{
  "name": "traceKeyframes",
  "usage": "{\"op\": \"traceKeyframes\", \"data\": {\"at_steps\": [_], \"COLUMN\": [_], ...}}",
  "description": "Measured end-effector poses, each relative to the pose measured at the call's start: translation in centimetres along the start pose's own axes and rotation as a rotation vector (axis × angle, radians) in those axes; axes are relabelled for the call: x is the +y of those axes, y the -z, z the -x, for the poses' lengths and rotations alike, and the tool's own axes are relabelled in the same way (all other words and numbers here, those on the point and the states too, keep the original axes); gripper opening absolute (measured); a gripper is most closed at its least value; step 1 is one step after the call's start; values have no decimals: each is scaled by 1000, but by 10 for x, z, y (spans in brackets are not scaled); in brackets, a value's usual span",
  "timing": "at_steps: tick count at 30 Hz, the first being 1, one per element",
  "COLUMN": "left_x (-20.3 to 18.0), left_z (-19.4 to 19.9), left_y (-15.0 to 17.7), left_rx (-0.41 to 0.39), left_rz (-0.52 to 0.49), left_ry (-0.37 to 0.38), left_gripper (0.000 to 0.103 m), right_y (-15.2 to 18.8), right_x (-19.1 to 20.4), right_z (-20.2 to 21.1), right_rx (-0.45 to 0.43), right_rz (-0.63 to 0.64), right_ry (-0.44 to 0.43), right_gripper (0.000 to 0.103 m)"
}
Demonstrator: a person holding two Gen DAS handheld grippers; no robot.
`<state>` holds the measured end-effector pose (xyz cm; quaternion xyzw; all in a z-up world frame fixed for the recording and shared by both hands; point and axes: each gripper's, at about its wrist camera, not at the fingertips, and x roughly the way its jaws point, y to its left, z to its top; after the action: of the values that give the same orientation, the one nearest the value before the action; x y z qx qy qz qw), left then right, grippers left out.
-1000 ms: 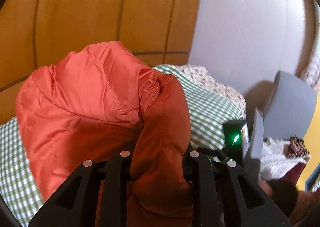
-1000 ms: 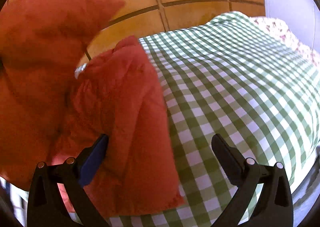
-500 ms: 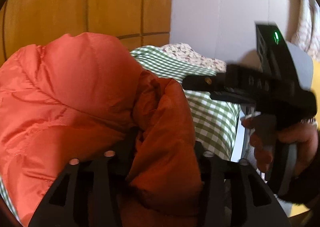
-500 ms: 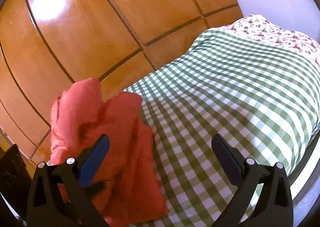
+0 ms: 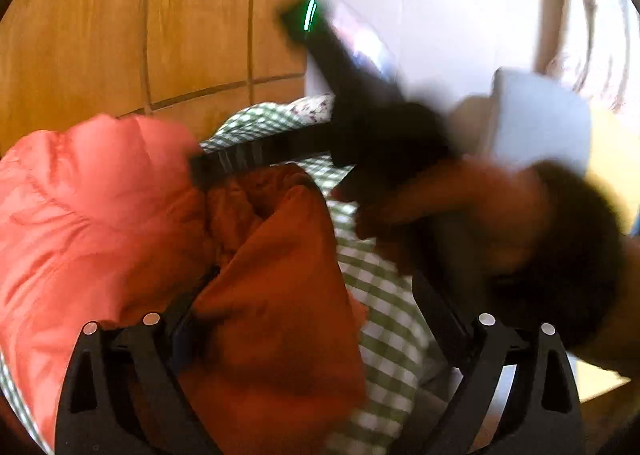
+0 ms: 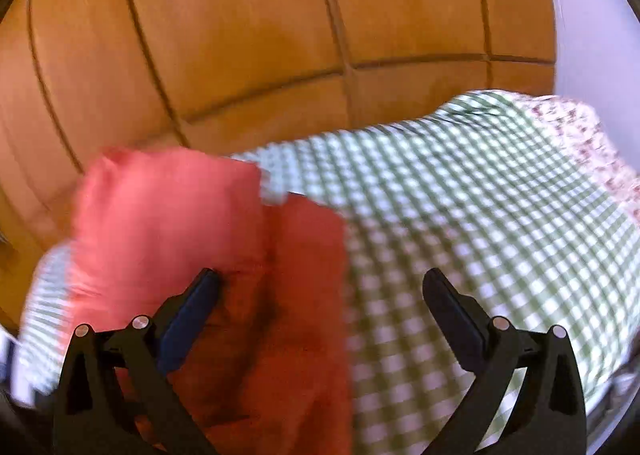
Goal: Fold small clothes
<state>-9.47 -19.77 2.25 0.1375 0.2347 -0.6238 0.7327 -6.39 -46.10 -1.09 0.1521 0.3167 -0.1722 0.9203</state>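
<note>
I am opening my left hand-held gripper (image 5: 316, 319); its jaws are spreading around a fold of the orange puffer jacket (image 5: 120, 215), no longer pinching it. My right hand-held gripper (image 6: 320, 311) is standing wide and empty, the jacket lying under its left finger on the green gingham bedspread (image 6: 480, 215). Judgement: padded, light, slippery, springy; grip at a quilted seam or hem.
</note>
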Motion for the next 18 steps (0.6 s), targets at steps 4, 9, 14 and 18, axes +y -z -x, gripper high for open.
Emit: {"op": "traceKeyframes", "data": {"at_steps": [4,9,14,18], "left_x": [21,89,160,193], "left_z": [52,103,104,97], "left_y": [5,13,35,56], "left_rx": [-91,-275,-287,-284], "left_rz": [76,299,558,680], "left_ry": [28,-201,-411,-378], "left_gripper": [93,98,98,98], "right_y": [19,38,36,39], "right_x": [-24,-35,-38,-51], "right_z": [-16,-21,14,48], "right_rx": [36,51,-13,-99], "right_rz": [-89,-155,-164,-219], "right_ry": [5,-23,-30,-35], "right_gripper": [101,101,101,101]}}
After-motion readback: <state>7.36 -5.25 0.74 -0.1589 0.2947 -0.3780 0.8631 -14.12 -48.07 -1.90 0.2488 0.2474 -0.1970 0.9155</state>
